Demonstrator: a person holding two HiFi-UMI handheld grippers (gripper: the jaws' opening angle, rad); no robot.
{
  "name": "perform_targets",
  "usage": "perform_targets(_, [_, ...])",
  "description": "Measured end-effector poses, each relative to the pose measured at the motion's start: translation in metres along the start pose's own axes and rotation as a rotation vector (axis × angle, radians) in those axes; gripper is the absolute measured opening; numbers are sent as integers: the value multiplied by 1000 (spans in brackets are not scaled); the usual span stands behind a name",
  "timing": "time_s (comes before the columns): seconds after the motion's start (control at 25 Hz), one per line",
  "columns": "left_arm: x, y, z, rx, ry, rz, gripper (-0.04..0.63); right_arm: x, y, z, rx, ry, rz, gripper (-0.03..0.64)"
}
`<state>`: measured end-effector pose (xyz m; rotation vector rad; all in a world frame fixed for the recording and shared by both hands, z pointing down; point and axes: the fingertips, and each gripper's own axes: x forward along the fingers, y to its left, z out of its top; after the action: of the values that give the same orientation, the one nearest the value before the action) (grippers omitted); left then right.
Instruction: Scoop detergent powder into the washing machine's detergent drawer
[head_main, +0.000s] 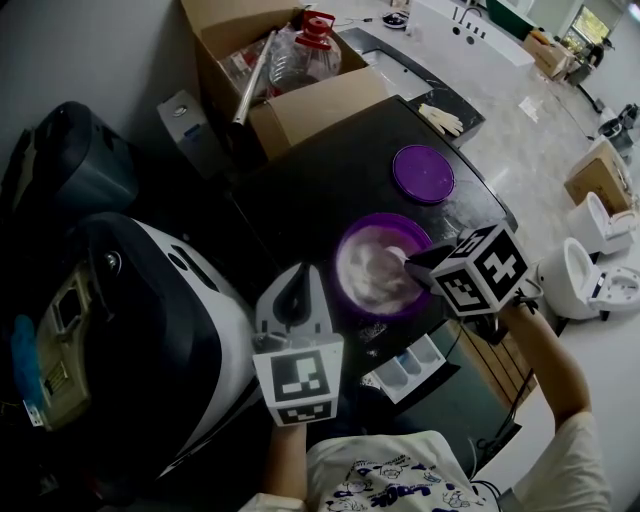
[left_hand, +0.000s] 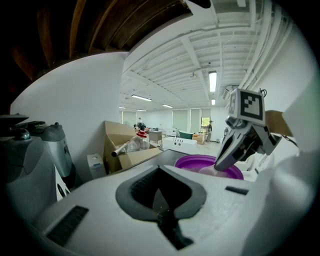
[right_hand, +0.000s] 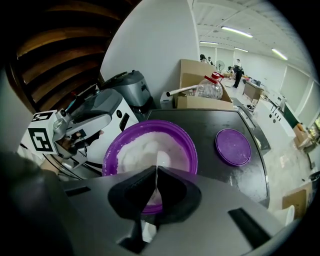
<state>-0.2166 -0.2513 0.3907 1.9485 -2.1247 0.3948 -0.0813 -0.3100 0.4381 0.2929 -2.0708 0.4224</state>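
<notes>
Right gripper view: the right gripper (right_hand: 156, 169) is clamped on a thin white scoop (right_hand: 162, 160), which dips into powder (right_hand: 137, 150) in a purple bowl (right_hand: 150, 124) just ahead. The left gripper (left_hand: 159, 190), jaws together and empty, hangs beside that bowl. The open drawer (head_main: 408, 368) lies between the grippers.

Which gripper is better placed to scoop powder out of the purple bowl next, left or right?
Right. The right gripper is over the bowl, jaws shut on what looks like a thin white scoop dipped into the powder. The left gripper sits beside the bowl, shut and empty.
</notes>
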Motion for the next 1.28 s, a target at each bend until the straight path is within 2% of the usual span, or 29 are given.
perform_targets(0.24, [-2, 1, 0, -4, -2, 4, 2, 2, 7, -1, -3, 11, 30, 21])
perform_targets(0.56, [-5, 4, 0, -13, -6, 17, 2, 1, 13, -5, 55, 4, 91, 21])
perform_targets(0.92, [-10, 3, 1, -15, -9, 21, 2, -4, 16, -2, 253, -60, 230, 21])
perform_targets(1.12, [-12, 4, 2, -17, -12, 28, 2, -10, 19, 6, 408, -123, 353, 21])
perform_targets(1.28, [-15, 4, 4, -19, -19, 31, 2, -16, 18, 12, 496, -183, 403, 21])
